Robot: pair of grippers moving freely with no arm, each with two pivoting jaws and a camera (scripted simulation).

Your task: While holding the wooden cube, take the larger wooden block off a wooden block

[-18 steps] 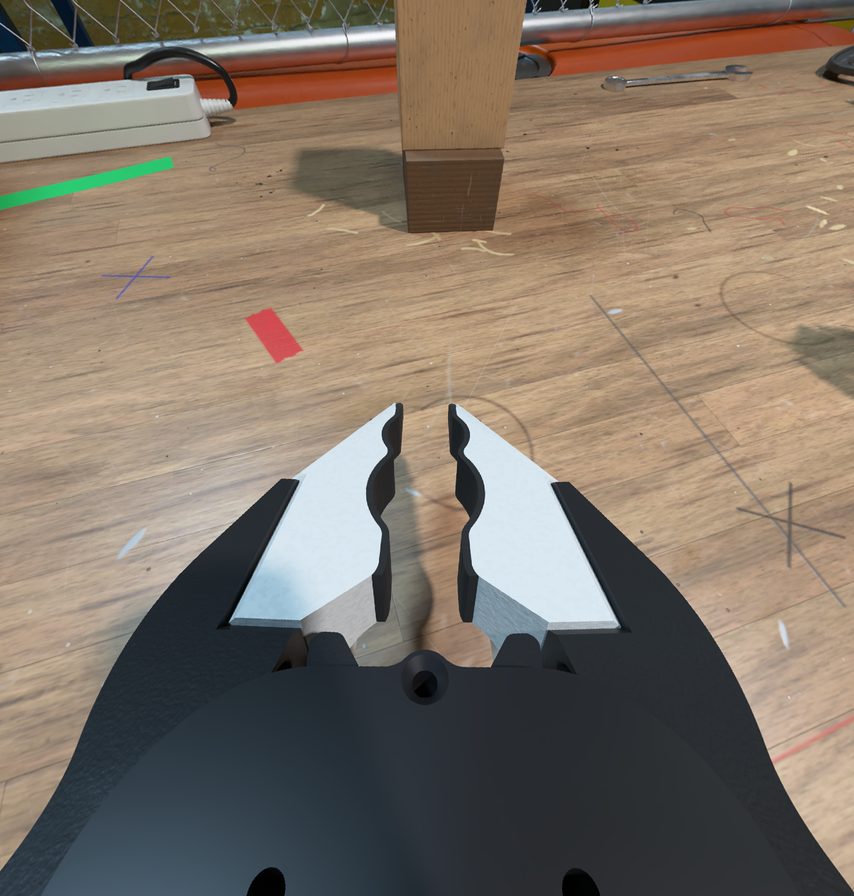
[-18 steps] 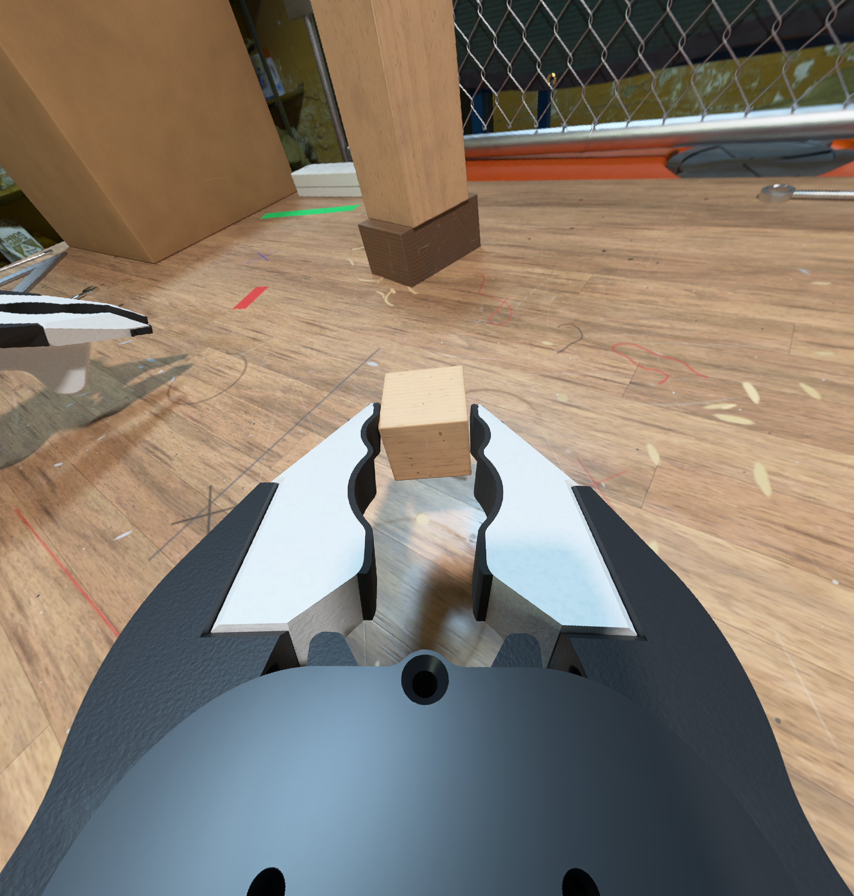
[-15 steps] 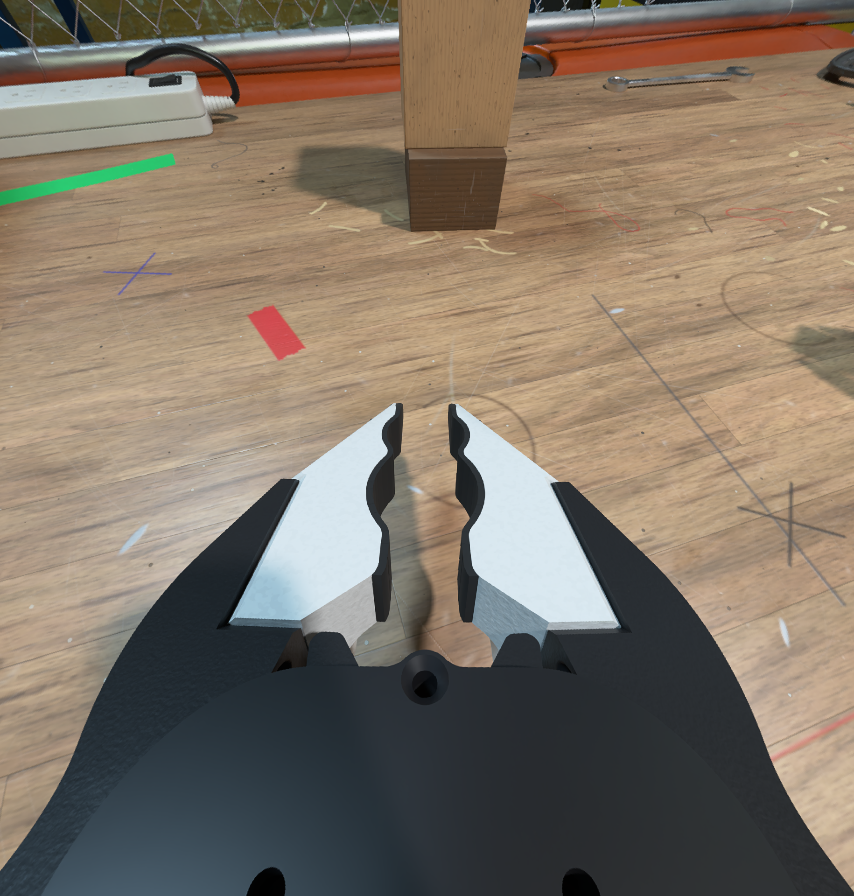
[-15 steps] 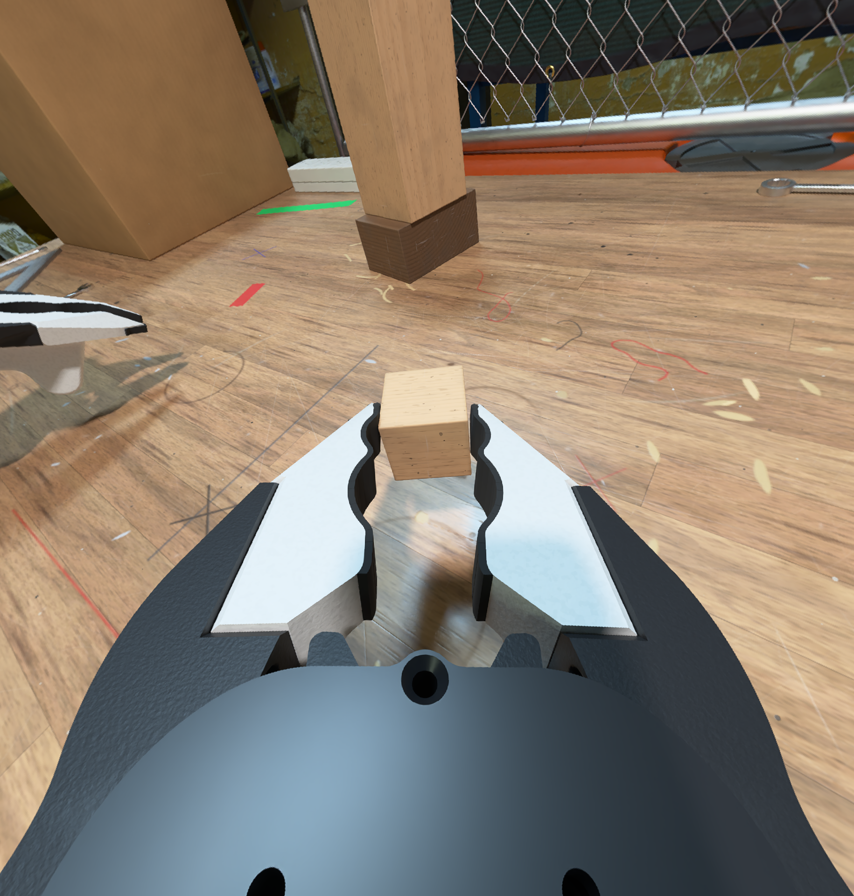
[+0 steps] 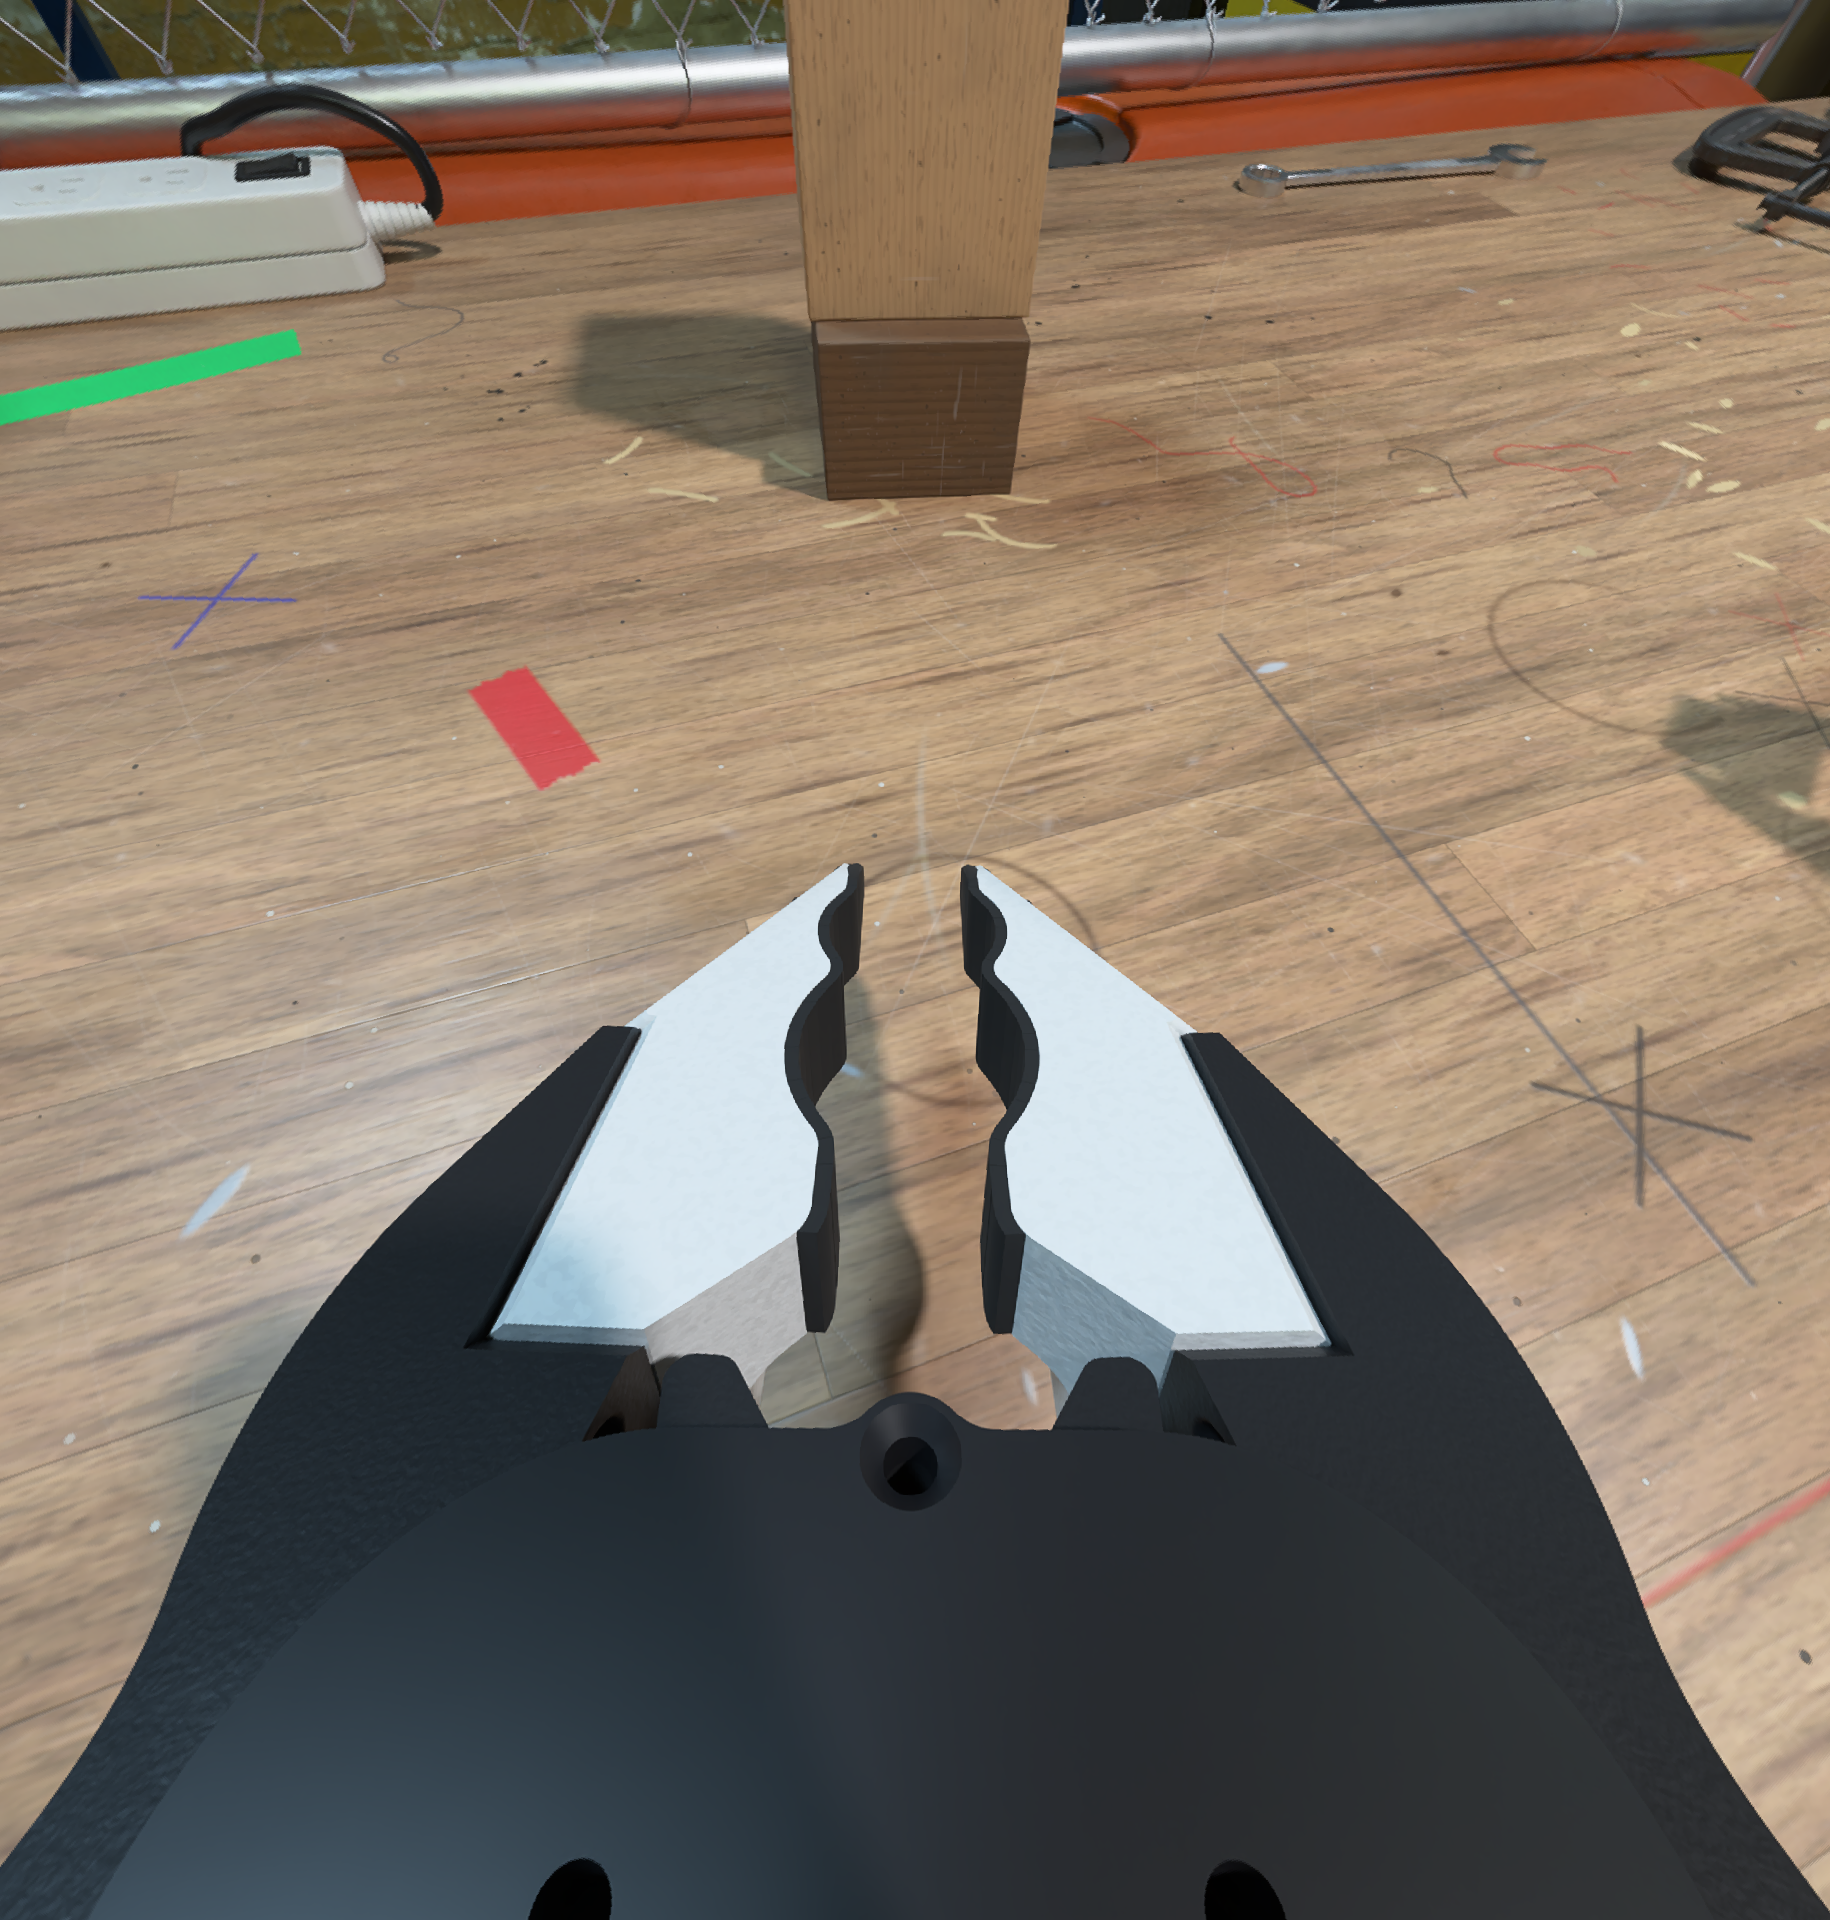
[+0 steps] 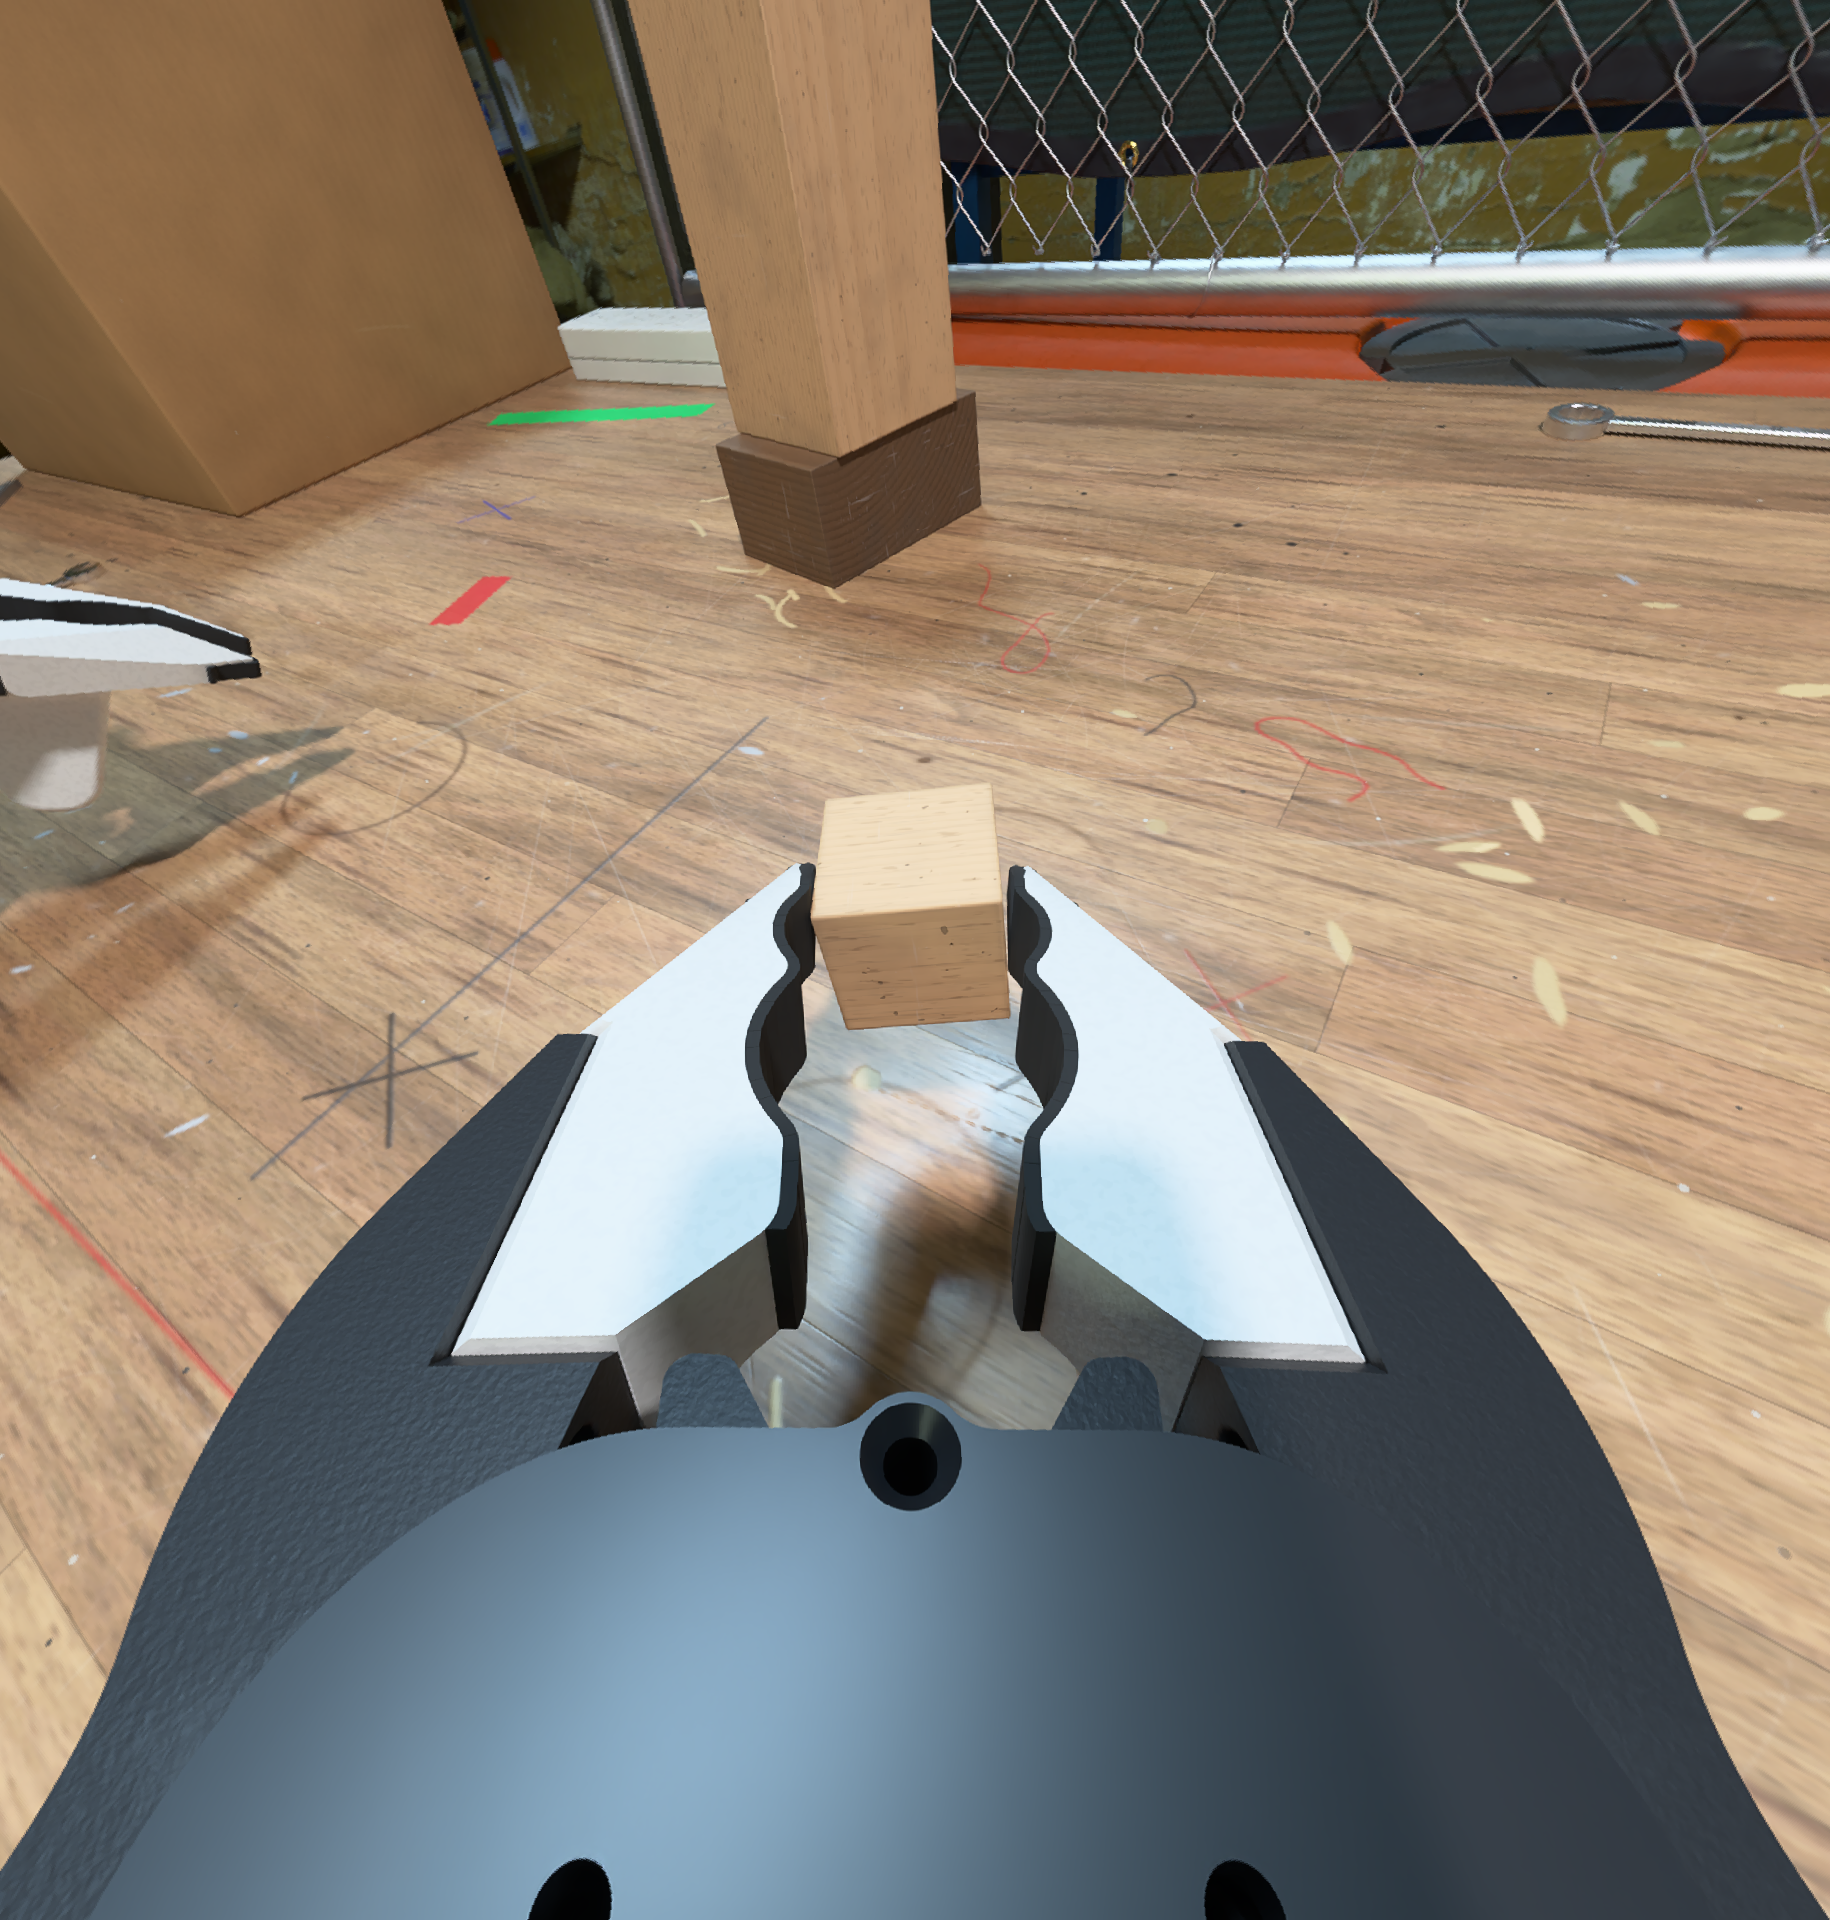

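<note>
A tall light wooden block (image 5: 921, 156) stands upright on a small dark brown wooden block (image 5: 919, 410) on the plank surface, straight ahead of my left gripper (image 5: 911, 883). The left gripper's jaws are a narrow gap apart and empty, well short of the stack. My right gripper (image 6: 911, 883) is shut on a small light wooden cube (image 6: 911, 904) and holds it above the surface. In the right wrist view the tall block (image 6: 817, 208) and dark block (image 6: 859, 499) stand ahead, slightly left. The left gripper's fingers (image 6: 100, 644) show at the far left.
A white power strip (image 5: 152, 229) lies back left, and a wrench (image 5: 1389, 171) and a clamp (image 5: 1784, 156) back right. A large wooden panel (image 6: 215, 208) leans at the left. A mesh fence with a metal rail (image 6: 1410, 270) closes the back edge. Red tape (image 5: 532, 727) and green tape (image 5: 121, 379) mark the surface.
Both views have drifted slightly: the stack sits a little further left in each. The right gripper still holds the cube; the left jaws keep the same gap.
</note>
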